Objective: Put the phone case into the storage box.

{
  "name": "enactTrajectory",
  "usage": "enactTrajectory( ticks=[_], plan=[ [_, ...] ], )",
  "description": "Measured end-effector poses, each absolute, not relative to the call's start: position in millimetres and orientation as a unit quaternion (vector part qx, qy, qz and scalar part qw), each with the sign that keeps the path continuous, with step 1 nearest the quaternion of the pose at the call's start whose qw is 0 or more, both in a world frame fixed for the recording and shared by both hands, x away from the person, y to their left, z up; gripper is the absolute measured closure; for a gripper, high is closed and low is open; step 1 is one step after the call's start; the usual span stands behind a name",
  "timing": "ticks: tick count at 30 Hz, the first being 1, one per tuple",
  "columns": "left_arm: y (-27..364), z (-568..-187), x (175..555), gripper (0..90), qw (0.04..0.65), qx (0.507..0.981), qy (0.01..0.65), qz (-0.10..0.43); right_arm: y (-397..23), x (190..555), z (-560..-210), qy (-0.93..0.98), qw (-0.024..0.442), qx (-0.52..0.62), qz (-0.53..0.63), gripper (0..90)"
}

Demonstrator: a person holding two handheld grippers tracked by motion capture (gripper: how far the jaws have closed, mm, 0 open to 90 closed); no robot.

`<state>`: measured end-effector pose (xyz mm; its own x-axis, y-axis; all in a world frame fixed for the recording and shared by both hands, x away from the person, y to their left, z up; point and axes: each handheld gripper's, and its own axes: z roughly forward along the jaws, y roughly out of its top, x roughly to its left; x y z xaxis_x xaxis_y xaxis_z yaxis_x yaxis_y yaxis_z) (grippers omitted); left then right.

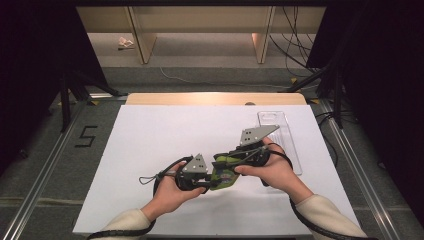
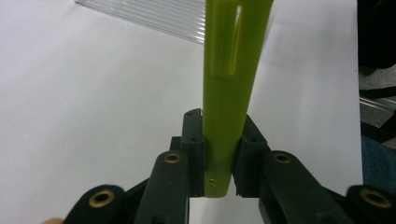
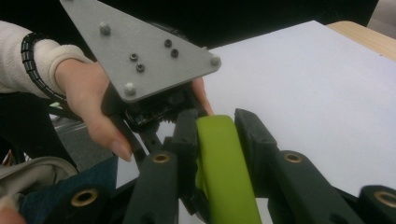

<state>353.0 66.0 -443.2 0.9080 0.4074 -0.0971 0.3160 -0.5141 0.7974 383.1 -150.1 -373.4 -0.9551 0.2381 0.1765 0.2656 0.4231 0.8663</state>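
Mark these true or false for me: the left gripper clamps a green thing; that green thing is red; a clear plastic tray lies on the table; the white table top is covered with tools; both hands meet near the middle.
1. The left gripper clamps the lime-green case. True.
2. The case is red. False: it is lime green.
3. A clear plastic tray lies on the white table top. True.
4. The table top is covered with tools. False: the tray lies there alone.
5. The right gripper meets the left near the middle. True.
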Motion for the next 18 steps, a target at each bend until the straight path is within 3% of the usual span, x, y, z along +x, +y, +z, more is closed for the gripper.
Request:
enactTrajectory(
  ticks=[6,9,12,18],
  plan=[
    [66.4,-442.7,353.3,77.4,0.446,0.867,0.212,0.057,-151.2,385.4,-376.2,-0.839,0.001,-0.159,-0.52,56.7],
    [66.4,-442.3,353.2,77.4,0.446,0.867,0.215,0.058,-152.2,386.1,-377.9,-0.836,-0.013,-0.165,-0.524,44.1],
    [67.8,-442.8,354.1,77.4,0.444,0.866,0.221,0.066,-150.4,385.8,-379.7,-0.831,-0.031,-0.174,-0.528,25.2],
    [73.5,-443.3,357.5,77.3,0.444,0.861,0.236,0.079,-151.5,386.7,-381.8,-0.81,-0.045,-0.189,-0.553,16.1]
  ],
)
